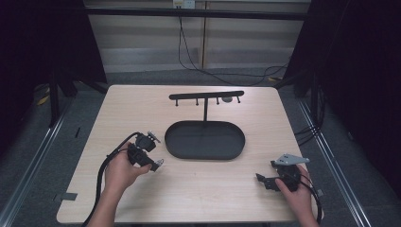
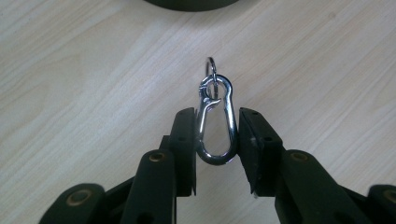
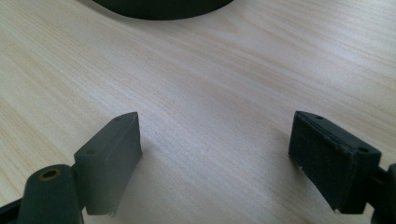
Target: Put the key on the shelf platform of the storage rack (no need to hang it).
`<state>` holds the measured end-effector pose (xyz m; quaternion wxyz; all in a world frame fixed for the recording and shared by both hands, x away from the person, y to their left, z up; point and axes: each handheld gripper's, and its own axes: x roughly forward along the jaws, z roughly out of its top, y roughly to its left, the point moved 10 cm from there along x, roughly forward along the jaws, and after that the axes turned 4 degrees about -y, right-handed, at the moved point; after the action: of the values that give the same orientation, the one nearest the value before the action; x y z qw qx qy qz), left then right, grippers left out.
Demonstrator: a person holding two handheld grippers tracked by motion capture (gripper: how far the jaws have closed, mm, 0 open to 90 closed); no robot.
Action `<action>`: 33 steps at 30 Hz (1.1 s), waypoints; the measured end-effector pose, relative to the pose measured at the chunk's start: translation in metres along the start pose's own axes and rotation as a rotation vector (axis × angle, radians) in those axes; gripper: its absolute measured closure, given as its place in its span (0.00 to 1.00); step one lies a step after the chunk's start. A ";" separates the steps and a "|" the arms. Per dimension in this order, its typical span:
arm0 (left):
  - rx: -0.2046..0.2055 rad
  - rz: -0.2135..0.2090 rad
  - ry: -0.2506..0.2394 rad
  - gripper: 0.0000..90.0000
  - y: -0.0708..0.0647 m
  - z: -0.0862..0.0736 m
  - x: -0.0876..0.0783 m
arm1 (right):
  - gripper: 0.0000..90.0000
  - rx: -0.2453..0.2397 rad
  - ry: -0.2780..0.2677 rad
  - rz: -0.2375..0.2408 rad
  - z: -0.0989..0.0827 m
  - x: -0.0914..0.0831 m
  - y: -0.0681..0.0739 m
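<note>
Got the little steel snap hook [image 2: 215,122] clamped by its long sides in my left gripper [image 2: 215,140] near the desk's left edge, light, stiff but slick, so grip flat, while my right gripper [image 3: 215,158] sits wide open, empty.

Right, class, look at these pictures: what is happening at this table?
A person sits at a wooden table with a gripper in each hand. The left gripper is shut on a silver snap hook with a small ring at its top, held above the tabletop. The right gripper rests near the table's right edge, jaws wide open with nothing between them. In the middle stands a black stand with pegs along its top bar, over a dark oval tray.
</note>
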<state>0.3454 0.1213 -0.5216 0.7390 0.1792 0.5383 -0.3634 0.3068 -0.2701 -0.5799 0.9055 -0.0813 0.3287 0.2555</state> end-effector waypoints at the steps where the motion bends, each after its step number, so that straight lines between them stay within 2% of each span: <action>1: -0.002 -0.002 -0.004 0.76 -0.001 0.002 0.000 | 0.18 0.001 0.000 0.000 0.000 0.000 0.000; 2: 0.007 -0.003 0.004 0.76 -0.001 0.003 -0.001 | 0.18 0.000 0.000 0.000 0.000 0.000 0.000; 11: 0.006 -0.022 -0.007 0.76 -0.007 0.016 -0.003 | 0.18 0.001 0.000 0.000 0.000 0.000 0.000; 33: 0.069 -0.042 -0.004 0.76 -0.022 0.049 -0.007 | 0.18 0.000 0.000 0.000 0.000 0.000 0.000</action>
<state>0.3609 0.0764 -0.4946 0.7256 0.1926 0.5278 -0.3972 0.3069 -0.2701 -0.5798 0.9055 -0.0812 0.3287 0.2557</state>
